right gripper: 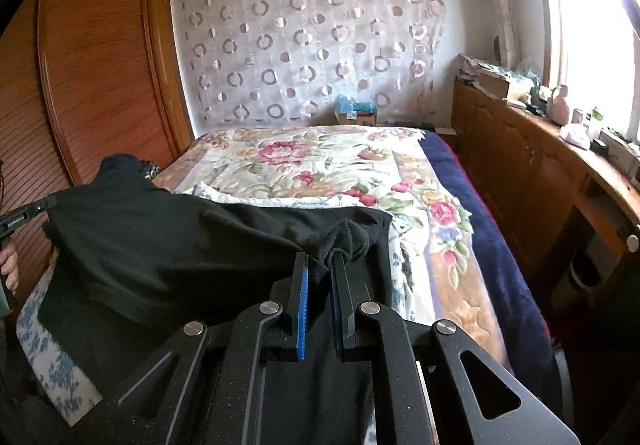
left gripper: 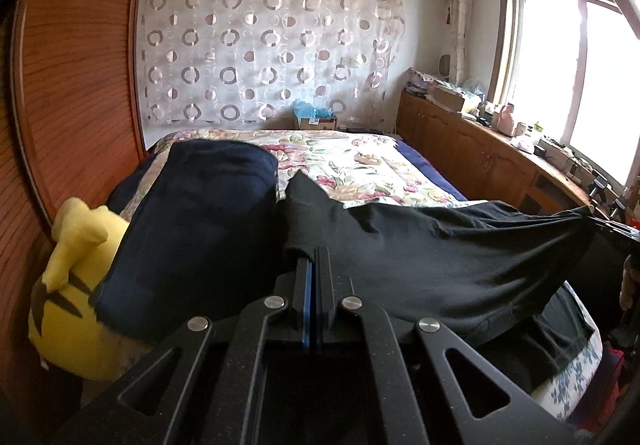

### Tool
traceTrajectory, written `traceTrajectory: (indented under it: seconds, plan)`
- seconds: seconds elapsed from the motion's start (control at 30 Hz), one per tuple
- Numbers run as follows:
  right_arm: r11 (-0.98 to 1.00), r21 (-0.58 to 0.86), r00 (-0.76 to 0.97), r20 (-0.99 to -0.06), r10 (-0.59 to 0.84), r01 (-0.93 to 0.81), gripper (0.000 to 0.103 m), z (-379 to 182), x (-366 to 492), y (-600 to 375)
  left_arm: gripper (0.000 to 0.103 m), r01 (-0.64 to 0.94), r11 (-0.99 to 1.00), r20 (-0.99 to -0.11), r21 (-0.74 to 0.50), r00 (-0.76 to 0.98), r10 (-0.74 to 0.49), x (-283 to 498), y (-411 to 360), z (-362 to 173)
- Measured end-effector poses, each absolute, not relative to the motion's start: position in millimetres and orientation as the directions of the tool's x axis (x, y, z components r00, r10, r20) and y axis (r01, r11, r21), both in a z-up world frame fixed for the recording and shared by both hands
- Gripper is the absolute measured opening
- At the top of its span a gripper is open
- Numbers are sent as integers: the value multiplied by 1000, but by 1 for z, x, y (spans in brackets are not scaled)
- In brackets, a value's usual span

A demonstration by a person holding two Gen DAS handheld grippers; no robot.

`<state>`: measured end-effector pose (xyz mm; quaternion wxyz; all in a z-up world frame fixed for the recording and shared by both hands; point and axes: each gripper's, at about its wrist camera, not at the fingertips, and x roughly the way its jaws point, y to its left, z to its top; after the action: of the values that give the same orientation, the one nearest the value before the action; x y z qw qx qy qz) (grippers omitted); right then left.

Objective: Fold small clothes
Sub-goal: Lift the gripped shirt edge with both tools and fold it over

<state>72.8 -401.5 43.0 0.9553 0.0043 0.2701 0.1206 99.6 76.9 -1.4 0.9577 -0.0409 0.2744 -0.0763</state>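
Navy cushion (left gripper: 192, 229) beside black garment (left gripper: 420, 257)

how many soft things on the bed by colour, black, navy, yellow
black: 1, the garment held between left gripper and right gripper
navy: 1, the folded cloth
yellow: 1, the plush toy
total: 3

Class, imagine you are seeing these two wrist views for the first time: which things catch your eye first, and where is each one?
A black garment hangs stretched across the near end of the bed, pinched between the left gripper and the right gripper. Behind it lies the floral bedspread. At the left edge, a yellow plush toy sits beside a dark blue garment.
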Motion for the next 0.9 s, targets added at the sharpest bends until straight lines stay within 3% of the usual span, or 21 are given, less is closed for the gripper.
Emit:
traceTrajectory:
  seconds: [0.47, 0.83, 0.9]
  plan:
    - [976, 32, 829, -523, 199, -215, 9, 50, 7, -407, 2, 107, 987, -532, -122, 832, -156, 49, 85, -27]
    - [981, 73, 752, -633, 183, -178, 10, 7, 17, -408, 2, 87, 992, -610, -93, 783, -126, 38, 85, -72]
    - [986, 67, 741, -653, 157, -150, 21, 3, 23, -409, 2, 89, 992, -622, -94, 772, -129, 39, 85, -74]
